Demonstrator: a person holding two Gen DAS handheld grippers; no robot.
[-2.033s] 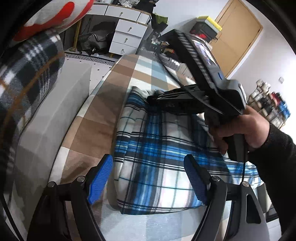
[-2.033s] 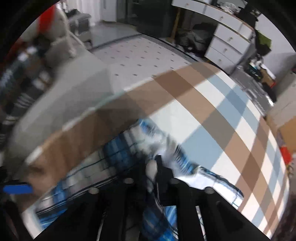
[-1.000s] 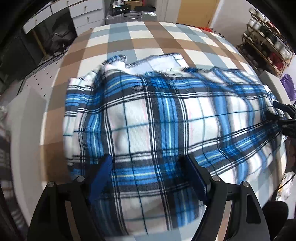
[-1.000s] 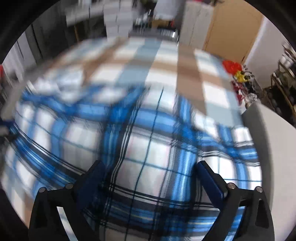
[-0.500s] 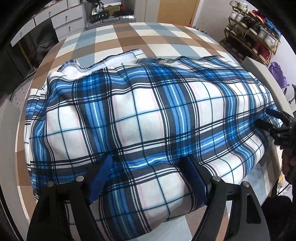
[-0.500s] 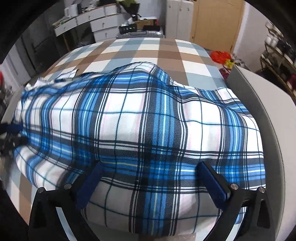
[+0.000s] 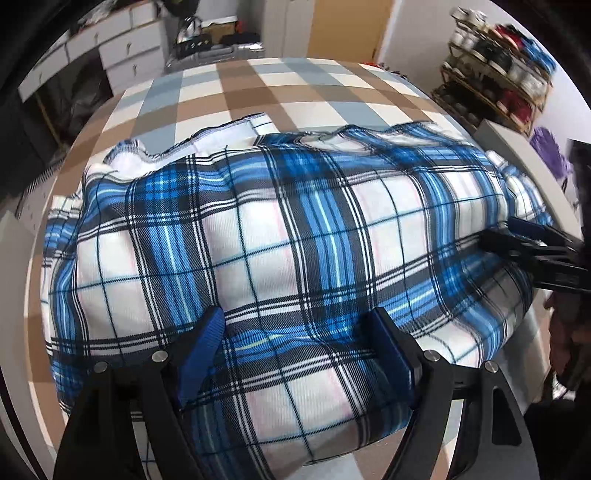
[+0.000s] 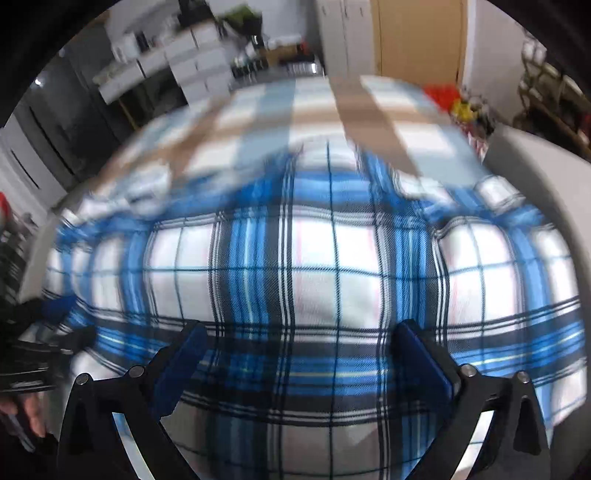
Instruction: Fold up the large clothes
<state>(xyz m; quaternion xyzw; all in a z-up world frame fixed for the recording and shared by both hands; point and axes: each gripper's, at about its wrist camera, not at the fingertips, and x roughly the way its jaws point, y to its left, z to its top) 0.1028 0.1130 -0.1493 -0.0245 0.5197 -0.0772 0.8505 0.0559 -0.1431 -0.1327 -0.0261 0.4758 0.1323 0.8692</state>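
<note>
Checked bedspread [image 7: 236, 92] bears the plaid garment [image 7: 295, 240], spread beneath both wide-apart tongs [image 7: 295, 350] [image 8: 301, 363].

Checked bedsheet [image 7: 258, 92], brown, grey and white. White drawers [image 7: 122, 51] far left. Wooden door [image 7: 351, 29] behind. Shoe rack [image 7: 495, 92] at right. Red and yellow toys [image 8: 454, 99] on floor.

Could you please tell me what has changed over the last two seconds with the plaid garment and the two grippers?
The right gripper, shut on a bunch of the blue plaid garment two seconds ago, has let go and now stands open over it. The left gripper swung from the garment's end to face its long side. The garment, first seen lengthwise, now lies spread crosswise before both. The left gripper stayed open; the garment stayed on the checked sheet.
</note>
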